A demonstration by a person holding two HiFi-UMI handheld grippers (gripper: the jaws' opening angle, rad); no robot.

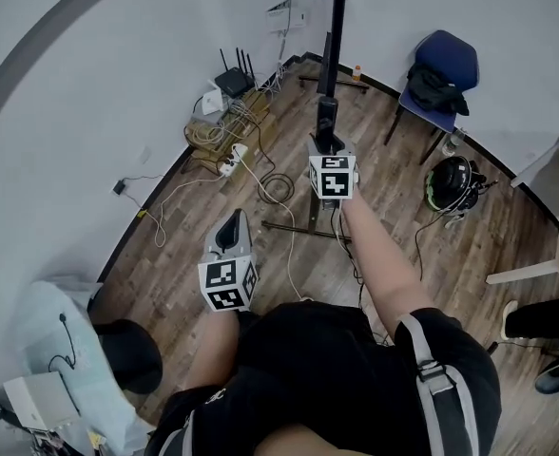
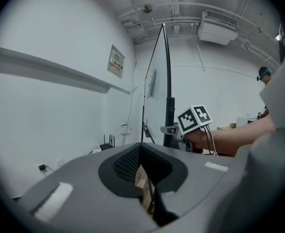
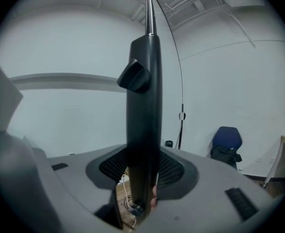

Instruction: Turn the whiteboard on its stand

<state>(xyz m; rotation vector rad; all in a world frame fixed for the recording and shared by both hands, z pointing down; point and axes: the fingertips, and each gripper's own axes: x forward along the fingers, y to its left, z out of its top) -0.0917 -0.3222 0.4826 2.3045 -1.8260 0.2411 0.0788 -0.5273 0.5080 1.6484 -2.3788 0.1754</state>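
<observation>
Over by the corner of the room, the whiteboard [image 1: 337,12] stands upright on its stand [image 1: 299,228], turned edge-on to the person, its legs planted on the wood floor [image 1: 394,217]. The right gripper [image 1: 327,141] reaches out in front of the person, and its jaws pinch the black post [image 3: 143,106] of the stand, which fills the gap between the pads. The left gripper [image 1: 230,228] hangs lower and nearer the person's body, well apart from the stand; its jaws are pressed together at the tips with nothing between them. A blue chair [image 1: 443,65] sits against the far wall, a router [image 1: 232,81] rests among tangled cables by the baseboard, and a dark helmet [image 1: 451,183] lies on the floor to the right.
</observation>
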